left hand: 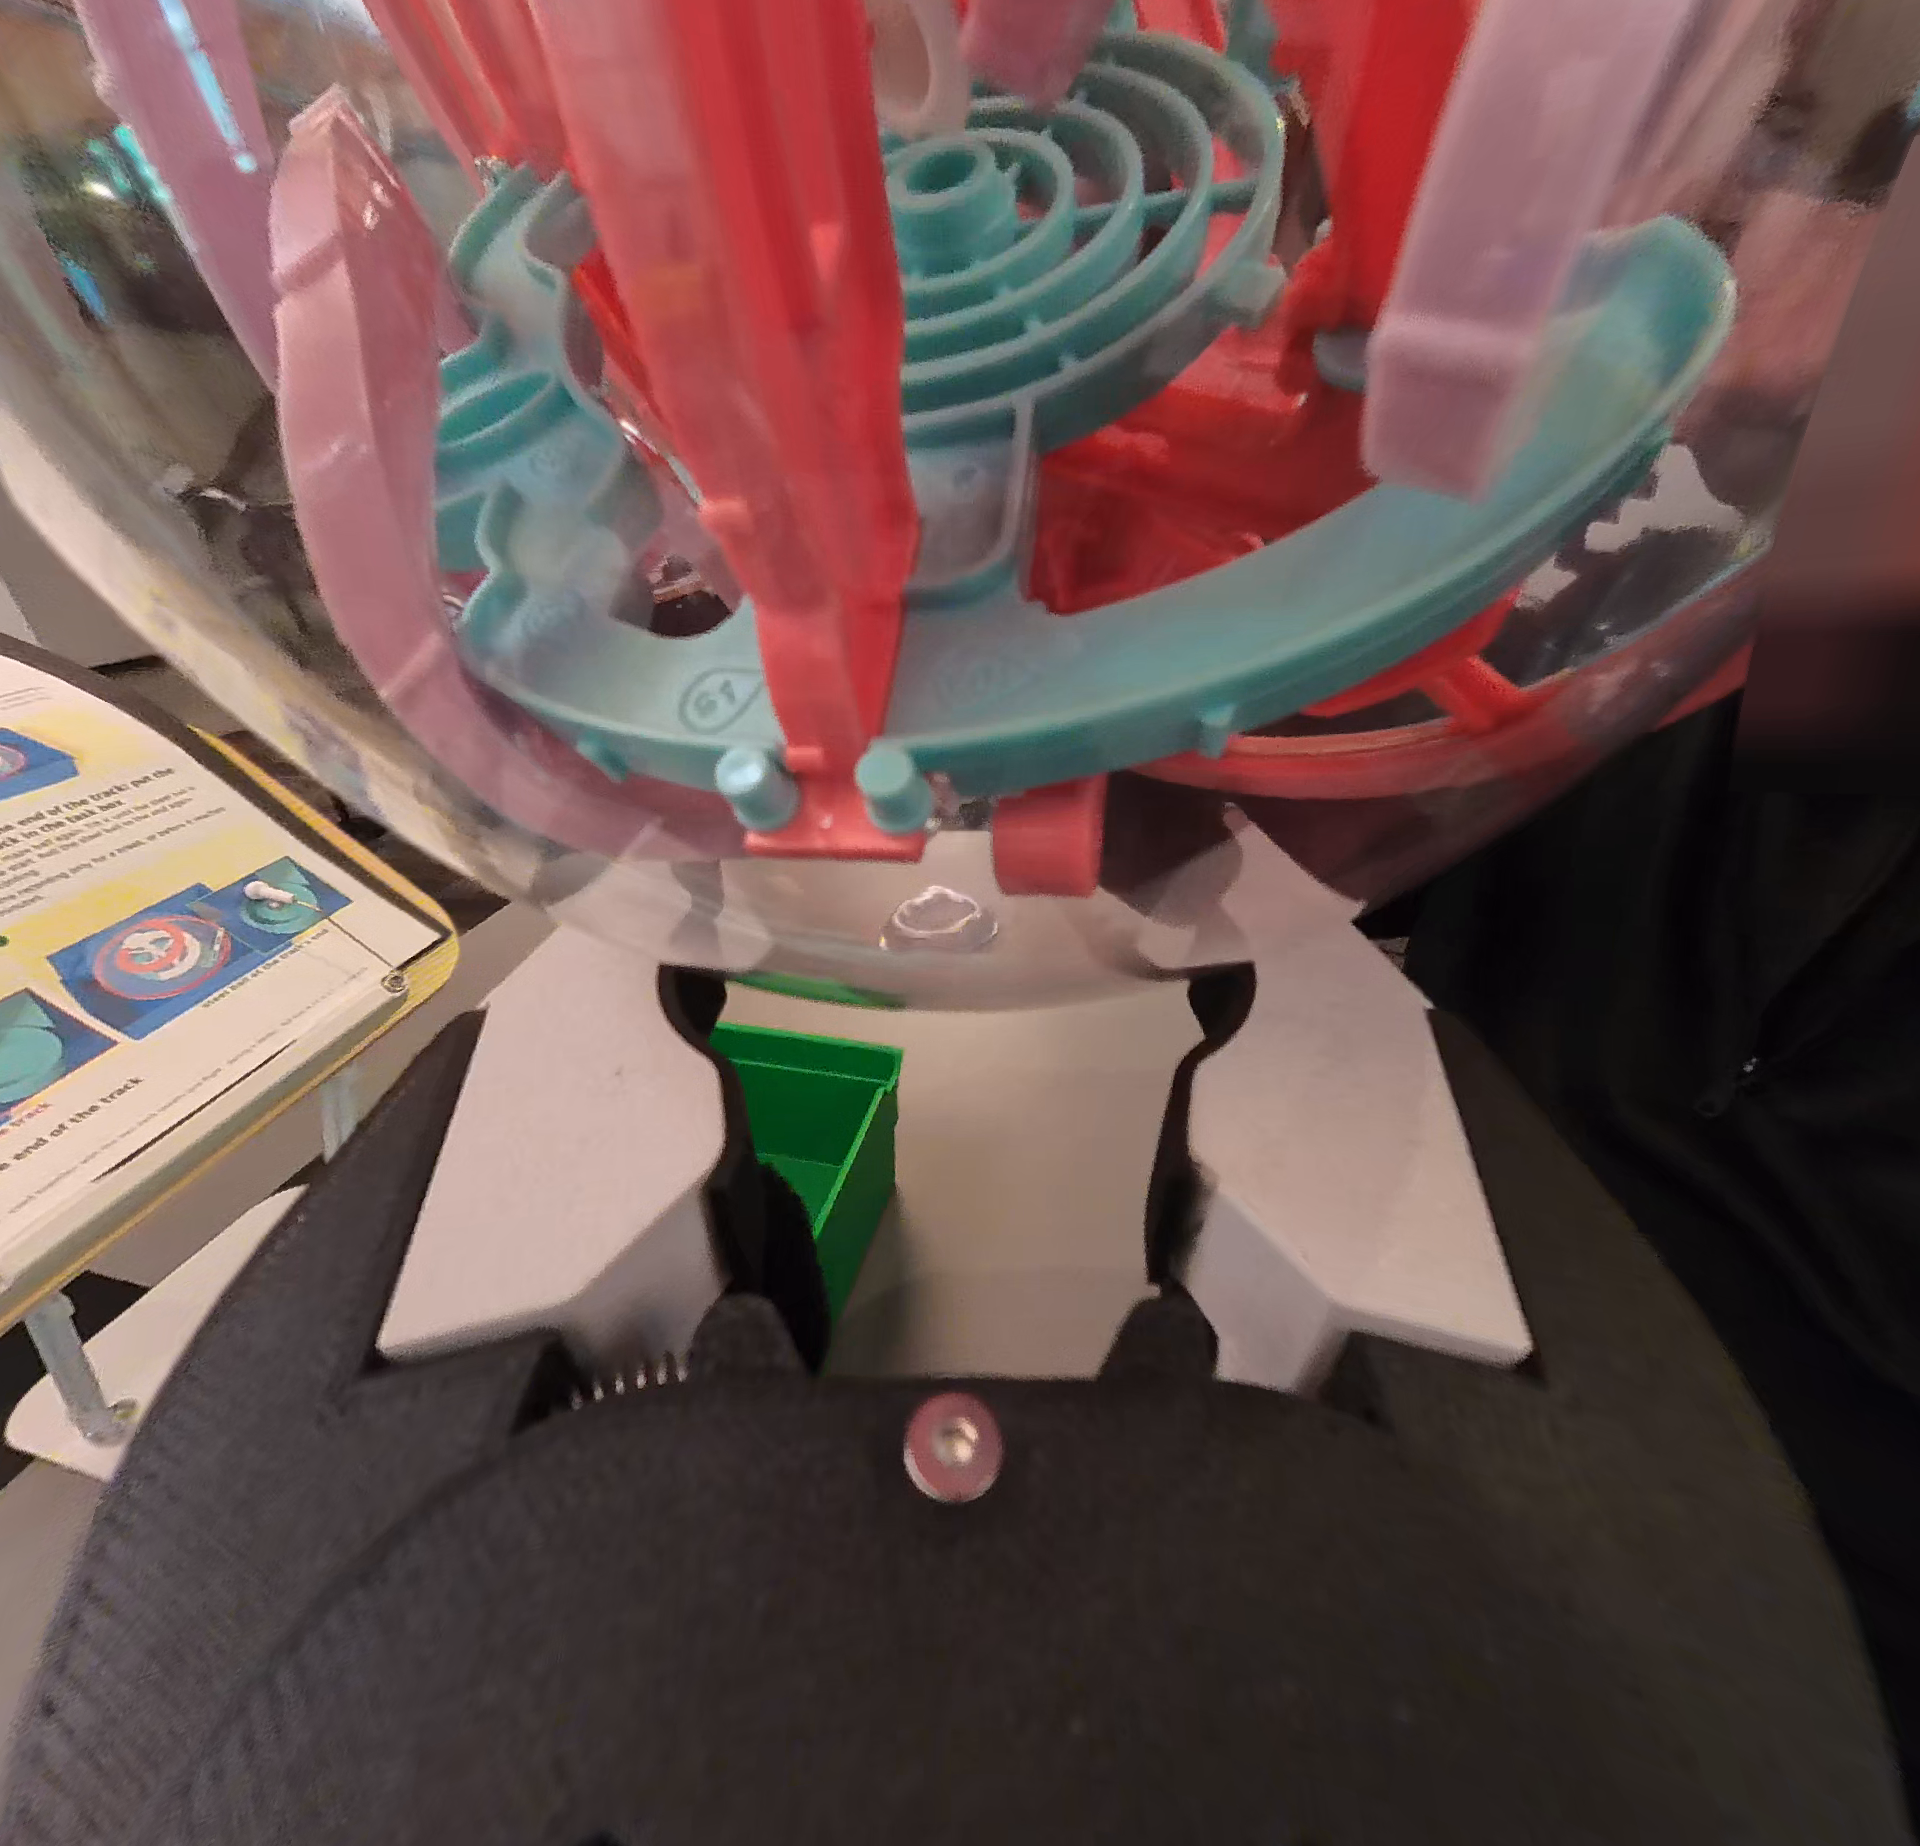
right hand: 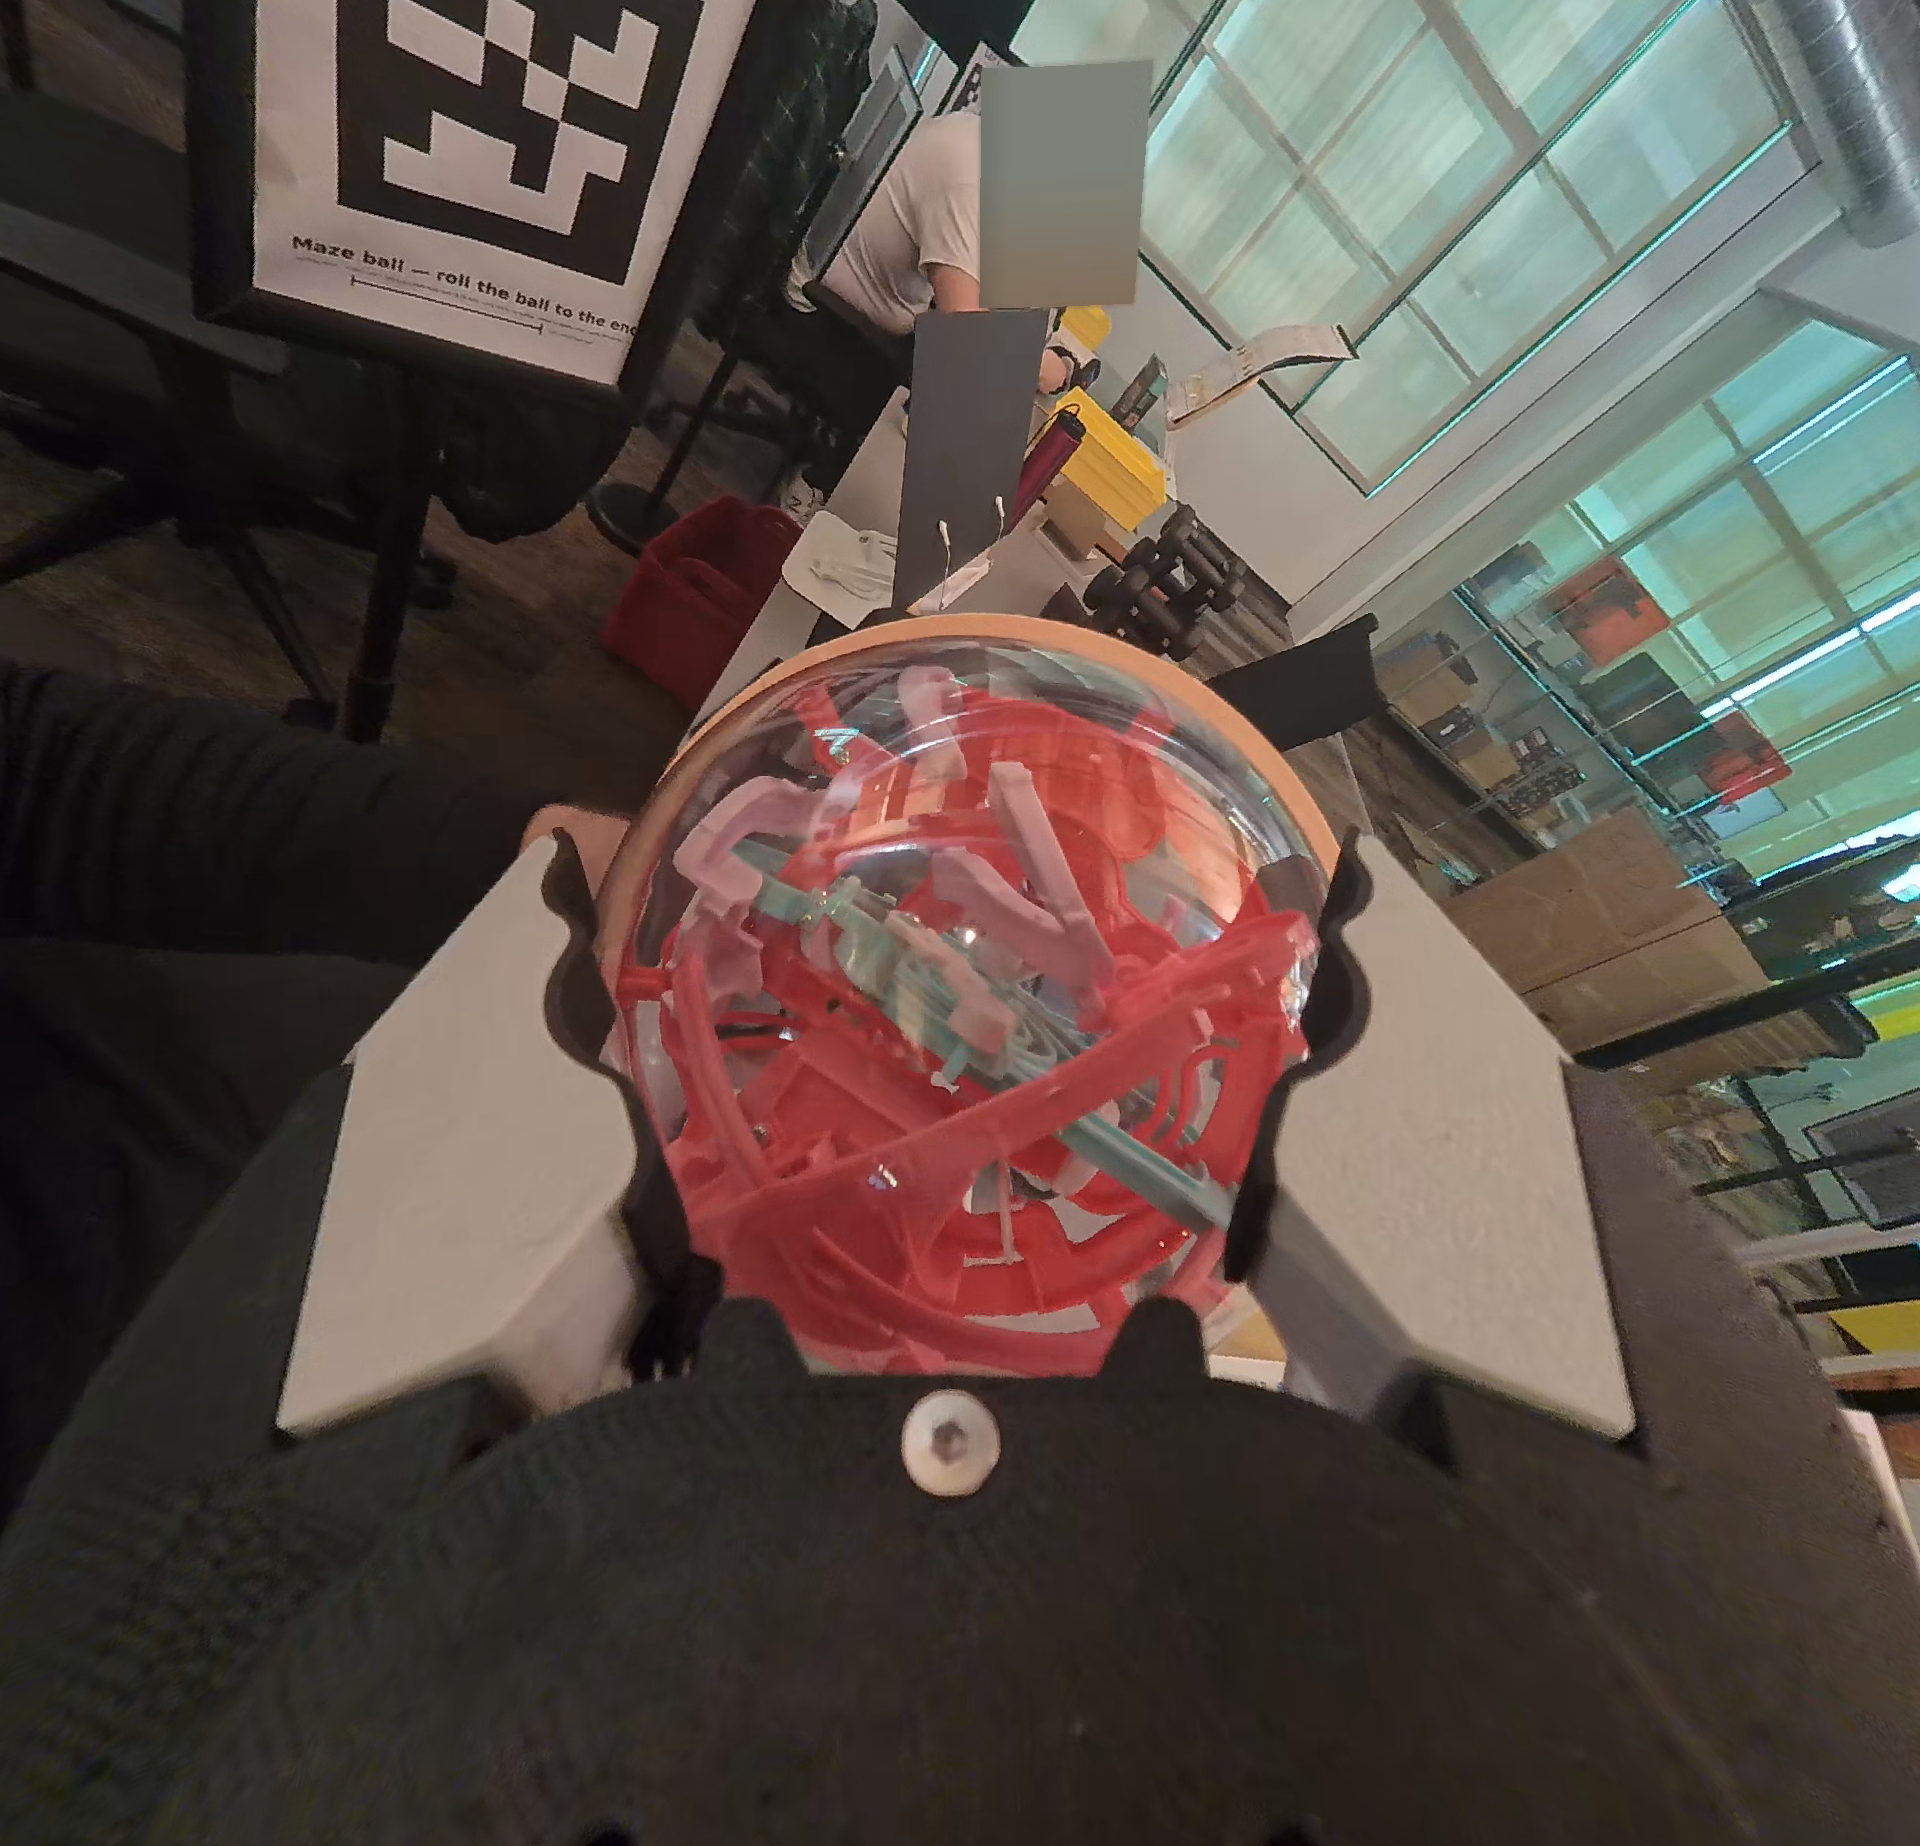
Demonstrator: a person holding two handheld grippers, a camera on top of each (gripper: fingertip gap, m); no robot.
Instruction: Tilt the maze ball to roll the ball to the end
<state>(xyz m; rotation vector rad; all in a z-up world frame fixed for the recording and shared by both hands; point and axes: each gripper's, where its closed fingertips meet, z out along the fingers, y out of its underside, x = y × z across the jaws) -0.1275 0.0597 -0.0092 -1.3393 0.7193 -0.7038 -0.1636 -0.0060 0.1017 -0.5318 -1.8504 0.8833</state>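
The maze ball [right hand: 956, 1017] is a clear sphere with red, pink and teal tracks inside. In the right wrist view it sits between my right gripper's [right hand: 956, 861] two fingers, which are closed on its sides and hold it up off the table. In the left wrist view the maze ball [left hand: 1143, 674] fills the upper half, very close. My left gripper [left hand: 956, 996] is open, its fingertips [left hand: 686, 996] at the sphere's lower curve. I cannot pick out the small ball inside.
A green open box [left hand: 821, 1121] lies below, between the left fingers. An instruction card [left hand: 187, 965] stands at the left. A marker sign on a stand [right hand: 499, 134], a red bin [right hand: 696, 591], a seated person [right hand: 914, 227] and a dark sleeve [right hand: 156, 861] are around.
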